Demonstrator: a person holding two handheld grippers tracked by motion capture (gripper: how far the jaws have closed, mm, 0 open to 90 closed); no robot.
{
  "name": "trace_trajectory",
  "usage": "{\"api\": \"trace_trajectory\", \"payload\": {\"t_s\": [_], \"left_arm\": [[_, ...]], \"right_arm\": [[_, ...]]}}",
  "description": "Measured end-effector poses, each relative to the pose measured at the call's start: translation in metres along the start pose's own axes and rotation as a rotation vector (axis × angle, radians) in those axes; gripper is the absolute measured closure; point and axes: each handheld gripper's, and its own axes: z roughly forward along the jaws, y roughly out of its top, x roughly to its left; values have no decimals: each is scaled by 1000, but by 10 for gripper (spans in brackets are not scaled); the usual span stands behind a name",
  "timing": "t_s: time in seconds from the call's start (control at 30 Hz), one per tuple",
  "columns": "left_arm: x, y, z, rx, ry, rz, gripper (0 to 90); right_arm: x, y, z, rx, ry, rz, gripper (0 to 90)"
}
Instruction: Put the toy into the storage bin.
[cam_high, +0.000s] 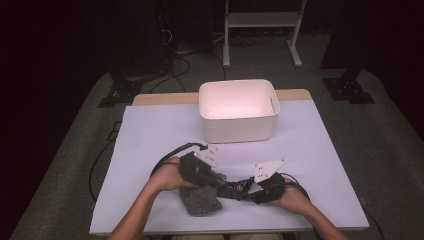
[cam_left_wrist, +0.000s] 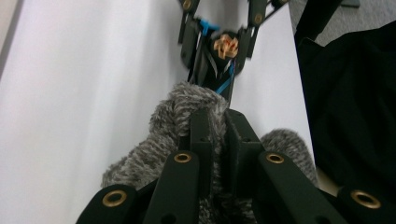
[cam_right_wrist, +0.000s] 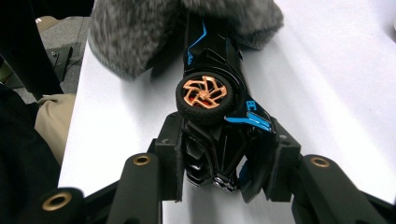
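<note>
A black toy car (cam_right_wrist: 212, 51) with blue trim and copper wheels lies on its side, and my right gripper (cam_right_wrist: 224, 156) is shut on its rear end. Its front end goes into a grey fuzzy cloth (cam_right_wrist: 135, 32). My left gripper (cam_left_wrist: 219, 123) is shut on a fold of that cloth (cam_left_wrist: 149, 156), with the car (cam_left_wrist: 219, 58) straight ahead of it. In the high view both grippers meet near the table's front edge: the left gripper (cam_high: 216, 178) from the left, the right gripper (cam_high: 252, 191) from the right, the car (cam_high: 236, 189) between them and the cloth (cam_high: 201, 201) hanging below.
A white plastic bin (cam_high: 239, 127) stands at the back middle of the white-covered table (cam_high: 150, 130). Cables trail from both grippers across the table. The table's front edge lies just behind the hands.
</note>
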Motion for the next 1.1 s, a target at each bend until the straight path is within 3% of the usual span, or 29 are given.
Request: {"api": "trace_trajectory", "payload": {"t_s": [0.3, 0.43, 0.5, 0.6, 0.73, 0.87, 1.03, 1.1], "left_arm": [[0, -23, -17, -22, 36, -49, 826], [2, -35, -22, 2, 70, -76, 825], [3, -42, -22, 1, 63, -90, 825], [2, -50, -19, -41, 39, -108, 825], [3, -50, -16, -65, 22, -106, 824], [3, -47, -14, -69, 12, -102, 825], [3, -39, -6, -82, -6, -82, 825], [2, -34, -2, -84, -10, -74, 826]], "right_arm": [[0, 0, 0, 0, 3, 7, 571], [0, 0, 0, 1, 2, 3, 571], [0, 0, 0, 2, 2, 1, 571], [-1, 0, 0, 4, 5, 5, 571], [-1, 3, 0, 20, 10, 18, 564], [-3, 13, -1, 41, 21, 23, 502], [-1, 38, 6, 105, 26, -39, 495], [-1, 48, 10, 154, 21, -40, 496]]}}
